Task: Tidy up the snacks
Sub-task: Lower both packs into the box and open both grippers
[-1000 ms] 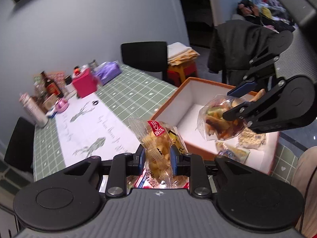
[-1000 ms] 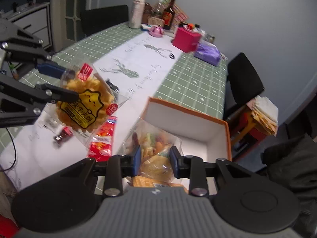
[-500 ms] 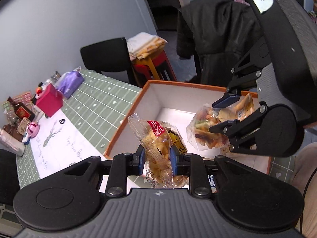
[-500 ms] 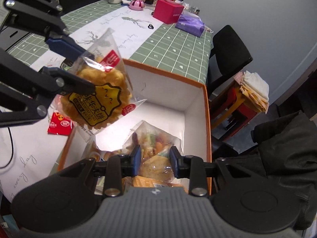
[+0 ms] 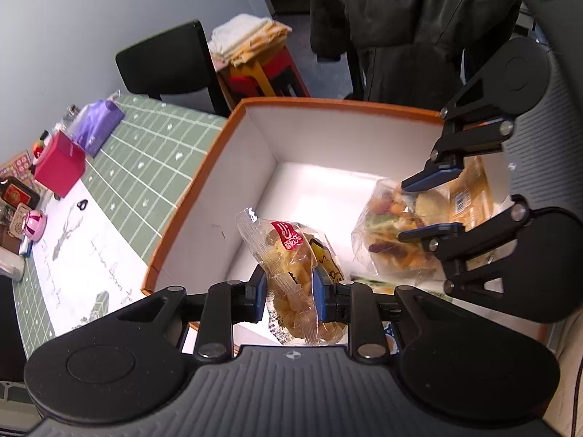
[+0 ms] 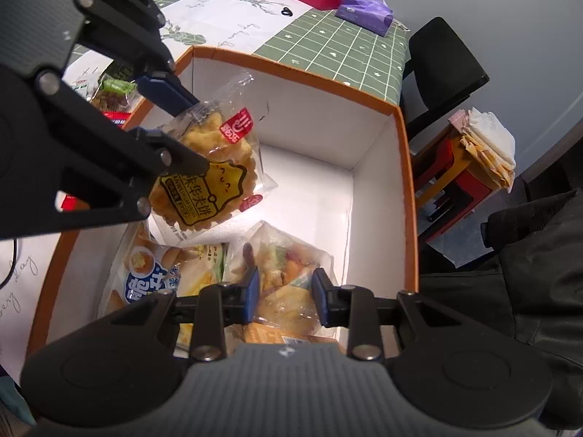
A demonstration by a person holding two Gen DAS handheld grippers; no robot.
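Your cookie pack (image 6: 209, 178) hangs inside the box (image 6: 408, 196), above its floor, pinched by the left gripper (image 5: 288, 289). Let go from here and it could tip against the wall or land on the blue pack (image 6: 145, 280). It's clear film, a yellow label, a ruffled golden cookie. Your right gripper (image 6: 284, 296) clamps the mixed pack (image 6: 288, 273), low in the box; the two packs could snag.

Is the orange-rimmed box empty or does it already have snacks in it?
Not empty. The right wrist view shows packets lying on the floor of the box, including a blue-labelled packet, under the bags that both grippers hold above it.
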